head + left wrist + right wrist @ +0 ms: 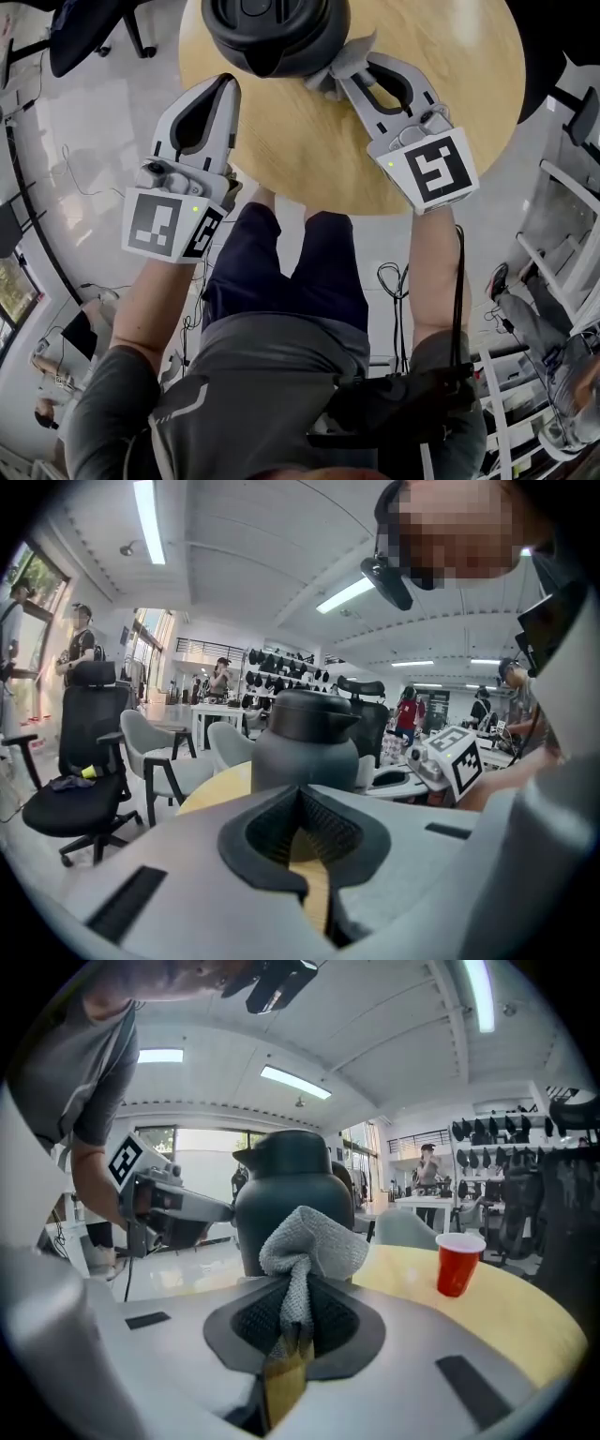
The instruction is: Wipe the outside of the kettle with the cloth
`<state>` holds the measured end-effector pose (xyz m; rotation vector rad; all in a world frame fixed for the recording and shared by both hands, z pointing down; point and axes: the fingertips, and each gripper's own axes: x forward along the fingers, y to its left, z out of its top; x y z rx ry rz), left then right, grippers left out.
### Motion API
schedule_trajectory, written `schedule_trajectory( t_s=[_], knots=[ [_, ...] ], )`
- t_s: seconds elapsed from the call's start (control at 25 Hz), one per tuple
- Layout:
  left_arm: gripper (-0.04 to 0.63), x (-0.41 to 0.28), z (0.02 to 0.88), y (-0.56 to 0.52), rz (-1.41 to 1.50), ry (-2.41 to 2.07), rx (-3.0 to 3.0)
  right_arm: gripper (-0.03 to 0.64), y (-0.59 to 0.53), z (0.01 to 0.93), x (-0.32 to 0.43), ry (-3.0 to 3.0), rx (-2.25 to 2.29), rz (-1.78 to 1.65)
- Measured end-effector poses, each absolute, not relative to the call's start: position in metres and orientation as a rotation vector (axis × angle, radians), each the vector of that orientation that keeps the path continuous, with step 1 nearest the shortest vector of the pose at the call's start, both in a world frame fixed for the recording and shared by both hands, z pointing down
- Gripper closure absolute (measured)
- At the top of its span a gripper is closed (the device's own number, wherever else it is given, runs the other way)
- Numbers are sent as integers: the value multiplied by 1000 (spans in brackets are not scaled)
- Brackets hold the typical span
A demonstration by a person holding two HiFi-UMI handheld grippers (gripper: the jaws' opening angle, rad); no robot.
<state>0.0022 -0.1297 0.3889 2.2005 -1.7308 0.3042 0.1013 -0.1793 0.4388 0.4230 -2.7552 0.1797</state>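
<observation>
While right gripper (295,1330) pinches cloth (311,1244) beside kettle (286,1194) | left gripper (227,84) over table (309,164) edge

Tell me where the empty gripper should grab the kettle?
Probably the rim at the spout, coming from the near left where the left gripper sits. That lip looks thin enough to pinch; the kettle's round body looks too wide for the jaws.

Strip lights (148,522) overhead, black office chair (92,719), grey chairs (141,738), pale floor (103,122)
</observation>
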Motion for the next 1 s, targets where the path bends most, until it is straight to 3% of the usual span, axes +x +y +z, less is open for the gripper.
schedule_trajectory(
  t_s=[0.48,0.68,1.0],
  knots=[
    [586,4,398,-131,330,-1742,2179,565,-186,473,98,-2632,354,55],
    [586,1,386,-131,324,-1733,2176,565,-191,409,107,-2777,384,186],
    [586,12,362,-134,296,-1752,2196,563,-204,342,93,-2884,341,68]
  ],
)
